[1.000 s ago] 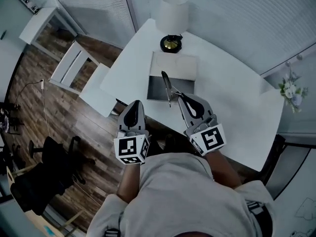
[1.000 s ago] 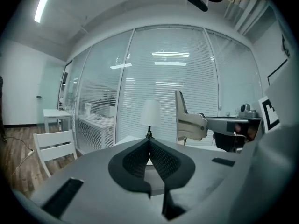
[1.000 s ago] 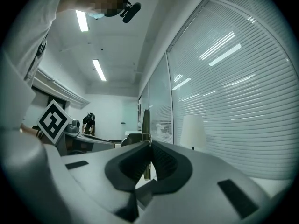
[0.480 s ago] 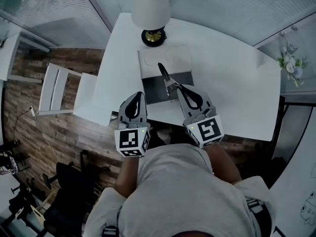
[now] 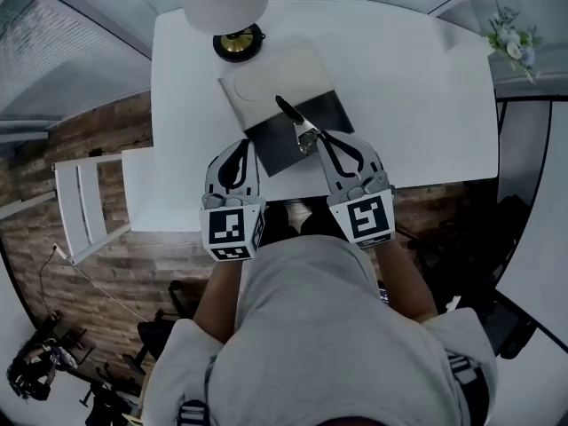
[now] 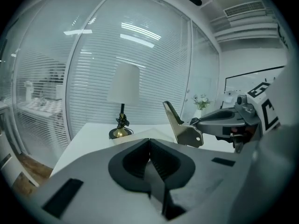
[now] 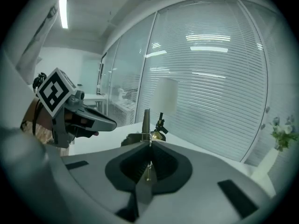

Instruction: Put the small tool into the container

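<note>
A small metal tool with a black tip sticks up out of my right gripper, which is shut on its lower end. The tool hangs over the dark inside of the open box container, whose beige lid lies open toward the lamp. In the right gripper view the tool shows edge-on between the shut jaws. My left gripper is shut and empty, over the container's near left corner. The left gripper view shows its shut jaws, with the tool to their right.
A white-shaded lamp with a brass base stands on the white table behind the container. A vase of flowers stands at the far right corner. A white chair stands left of the table.
The view has swung so the table lies nearer and squarer. Both grippers have come forward over the table edge, and the tool now hangs over the container's dark inside.
</note>
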Available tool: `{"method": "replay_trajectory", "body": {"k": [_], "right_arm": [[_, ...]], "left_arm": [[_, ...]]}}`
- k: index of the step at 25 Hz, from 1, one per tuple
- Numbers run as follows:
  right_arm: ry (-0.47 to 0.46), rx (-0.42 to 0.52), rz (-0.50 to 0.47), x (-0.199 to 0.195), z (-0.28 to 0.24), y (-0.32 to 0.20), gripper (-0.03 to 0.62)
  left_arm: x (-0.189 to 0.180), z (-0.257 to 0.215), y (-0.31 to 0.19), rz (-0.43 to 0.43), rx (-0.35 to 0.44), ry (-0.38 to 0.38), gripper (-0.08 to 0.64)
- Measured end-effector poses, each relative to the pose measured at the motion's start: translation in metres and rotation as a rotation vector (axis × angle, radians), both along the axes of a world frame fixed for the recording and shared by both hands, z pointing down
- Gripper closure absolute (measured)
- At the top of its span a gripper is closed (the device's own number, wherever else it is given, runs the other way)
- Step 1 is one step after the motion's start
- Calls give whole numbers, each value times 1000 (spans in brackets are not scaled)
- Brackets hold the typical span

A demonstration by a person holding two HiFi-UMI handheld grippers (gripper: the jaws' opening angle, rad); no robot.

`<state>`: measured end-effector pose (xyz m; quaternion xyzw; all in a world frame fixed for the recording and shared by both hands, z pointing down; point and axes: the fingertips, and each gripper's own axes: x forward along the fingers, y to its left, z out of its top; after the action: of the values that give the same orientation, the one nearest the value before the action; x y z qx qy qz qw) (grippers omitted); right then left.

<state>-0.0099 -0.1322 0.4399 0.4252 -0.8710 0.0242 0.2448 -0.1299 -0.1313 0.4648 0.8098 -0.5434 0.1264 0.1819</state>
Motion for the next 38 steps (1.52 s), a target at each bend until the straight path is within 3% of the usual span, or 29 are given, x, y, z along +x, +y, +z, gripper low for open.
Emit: {"method": "replay_trajectory", "body": {"k": [5,10,13,16,23,31,38], "right_arm": [[130,23,70,-1,10,3,561],[321,90,83,-7,13,6,561],[384,76,87,-8,18,10,561],[441,52,79,-8,28,11,561],[726,118,-11,-10,42,13,561],[869,99,-72,-11,63,23,561],[884,66,-98,-14,75,26,561]], "left_arm": [[4,9,-4,113,-2,0,535],[6,18,-4,199,-24,5,535],[7,24,-4,233,-33,4,535],[6,33,-4,246,-48,1,535],[1,49,0,272,-77,-14,535],[-1,61,7,263,-89,-6,535],[0,65,13,259,-102,4,535]]}}
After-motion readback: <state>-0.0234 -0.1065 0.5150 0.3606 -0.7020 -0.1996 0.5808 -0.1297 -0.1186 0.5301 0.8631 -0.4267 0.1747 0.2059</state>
